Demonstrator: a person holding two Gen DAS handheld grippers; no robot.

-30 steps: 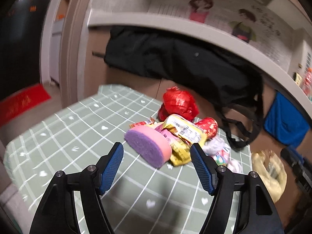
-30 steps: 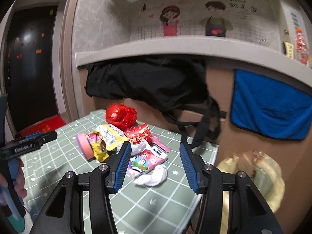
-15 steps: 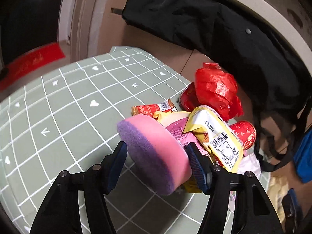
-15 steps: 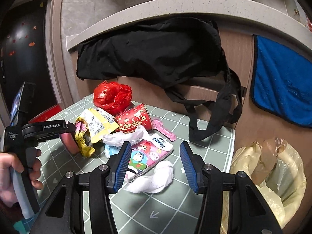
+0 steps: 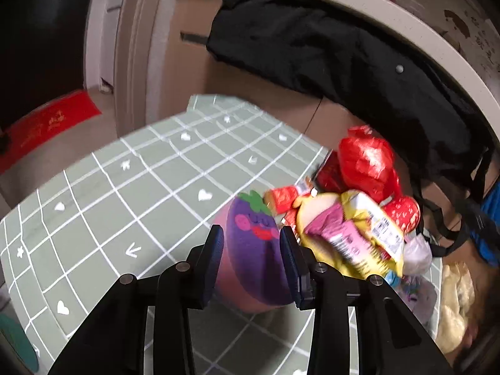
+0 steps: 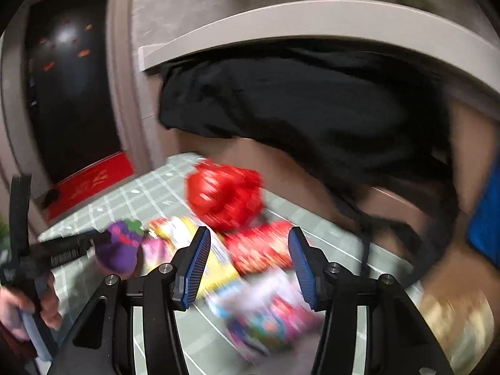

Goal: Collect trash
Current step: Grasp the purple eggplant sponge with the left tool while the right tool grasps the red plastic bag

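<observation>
- Left gripper (image 5: 251,247): jaws have just been closing; both blue pads now press the sides of the sponge (image 5: 250,250) (purple eggplant face up, pink layer beneath), lower centre of the left wrist view.
- Sponge sits at the left edge of the trash pile (image 5: 353,228): yellow wrapper (image 5: 375,234), red bag (image 5: 365,162), on the green checked table (image 5: 125,187).
- Right gripper (image 6: 248,262): jaws apart, nothing between the pads; hovers over blurred wrappers, lower centre.
- Black bag (image 5: 343,53) hangs behind, upper right.
</observation>
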